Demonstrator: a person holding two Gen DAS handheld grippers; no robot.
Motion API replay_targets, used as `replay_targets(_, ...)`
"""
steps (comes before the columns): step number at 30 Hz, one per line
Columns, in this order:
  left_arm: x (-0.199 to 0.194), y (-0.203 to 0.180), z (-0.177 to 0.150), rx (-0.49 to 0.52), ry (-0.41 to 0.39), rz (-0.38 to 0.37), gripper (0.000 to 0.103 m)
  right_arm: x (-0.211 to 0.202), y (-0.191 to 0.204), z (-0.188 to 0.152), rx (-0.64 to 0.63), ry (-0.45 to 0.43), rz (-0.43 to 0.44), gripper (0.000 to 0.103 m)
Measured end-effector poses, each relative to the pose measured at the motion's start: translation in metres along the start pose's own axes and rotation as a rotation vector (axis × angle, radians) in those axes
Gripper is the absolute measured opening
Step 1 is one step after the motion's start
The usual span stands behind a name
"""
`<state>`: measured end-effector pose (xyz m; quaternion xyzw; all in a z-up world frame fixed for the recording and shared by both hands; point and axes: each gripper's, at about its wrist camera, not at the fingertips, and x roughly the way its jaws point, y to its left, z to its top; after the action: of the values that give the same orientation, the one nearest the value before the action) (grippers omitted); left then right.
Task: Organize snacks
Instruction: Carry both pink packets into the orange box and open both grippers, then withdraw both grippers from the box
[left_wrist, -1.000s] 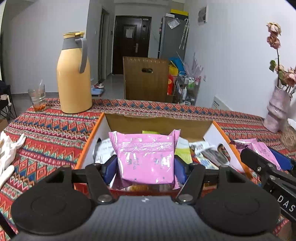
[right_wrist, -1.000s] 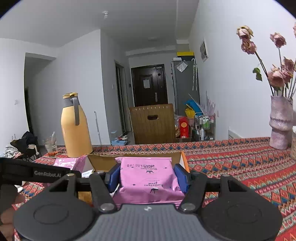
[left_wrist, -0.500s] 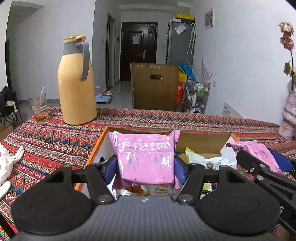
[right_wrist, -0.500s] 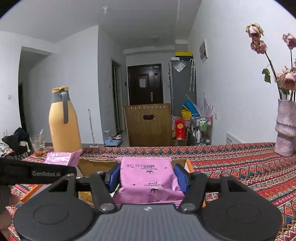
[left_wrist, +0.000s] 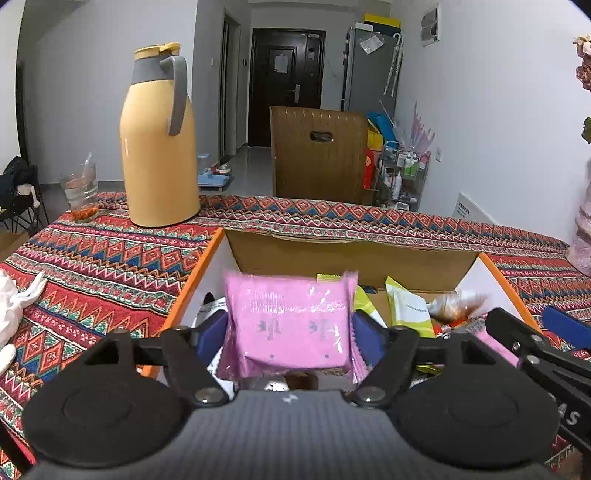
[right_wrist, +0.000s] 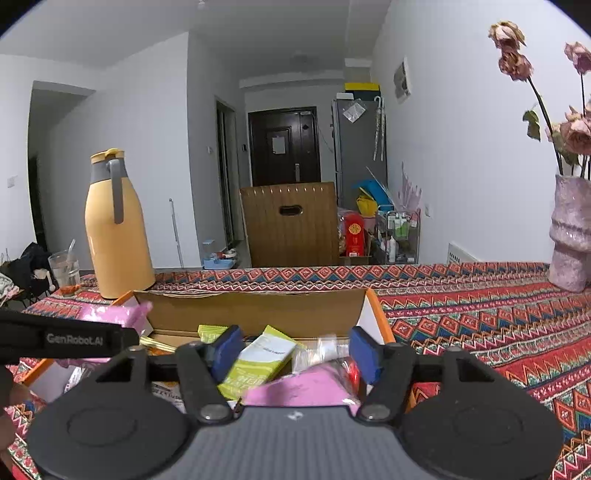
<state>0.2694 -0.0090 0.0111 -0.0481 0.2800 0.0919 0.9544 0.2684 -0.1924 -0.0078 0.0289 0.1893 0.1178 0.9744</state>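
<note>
Both grippers' jaws are opening over the orange-rimmed cardboard box (left_wrist: 369, 254). The left gripper (left_wrist: 290, 328) has its blue pads just clear of a pink foil snack packet (left_wrist: 290, 325), while the right gripper (right_wrist: 295, 350) has a second pink packet (right_wrist: 306, 387) dropping below its spread pads. I'd keep both hands steady until the packets settle among the snacks.

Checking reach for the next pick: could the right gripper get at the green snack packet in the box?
Probably yes: the green snack packet lies uncovered atop the box, straight ahead of the opening right gripper; only the just-released pink packet lies below.

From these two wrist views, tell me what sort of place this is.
Most likely a lived-in flat, at a dining table. A patterned tablecloth covers the table, with a yellow thermos jug and a vase of dried roses on it. Beyond stand a dark entry door and a fridge.
</note>
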Motion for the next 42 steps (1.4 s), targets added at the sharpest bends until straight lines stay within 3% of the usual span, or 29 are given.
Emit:
replay_targets(2,-0.003,0.0,0.0,-0.003,-0.011,-0.004,0.087,-0.001,-0.004,0.0,0.015,-0.004,-0.004,0.096)
replay_targets(3,-0.005,0.001,0.001,-0.006,-0.02,-0.007,0.097,-0.002,-0.005,0.0,0.019,-0.006,-0.006,0.1)
replay_targets(5,-0.011,0.002,0.001,-0.011,-0.044,-0.001,0.103,-0.005,-0.009,0.001,0.034,-0.007,-0.004,0.103)
replay_targets(16,-0.046,0.002,0.006,0.01,-0.115,-0.002,0.103,-0.027,-0.011,0.009,0.031,-0.023,-0.013,0.103)
replay_targets(27,-0.104,0.011,-0.013,0.041,-0.163,-0.054,0.103,-0.082,-0.017,0.002,0.024,-0.011,-0.016,0.103)
replay_targets(42,-0.166,0.043,-0.073,0.081,-0.109,-0.09,0.103,-0.172,-0.009,-0.043,-0.026,0.051,0.014,0.103)
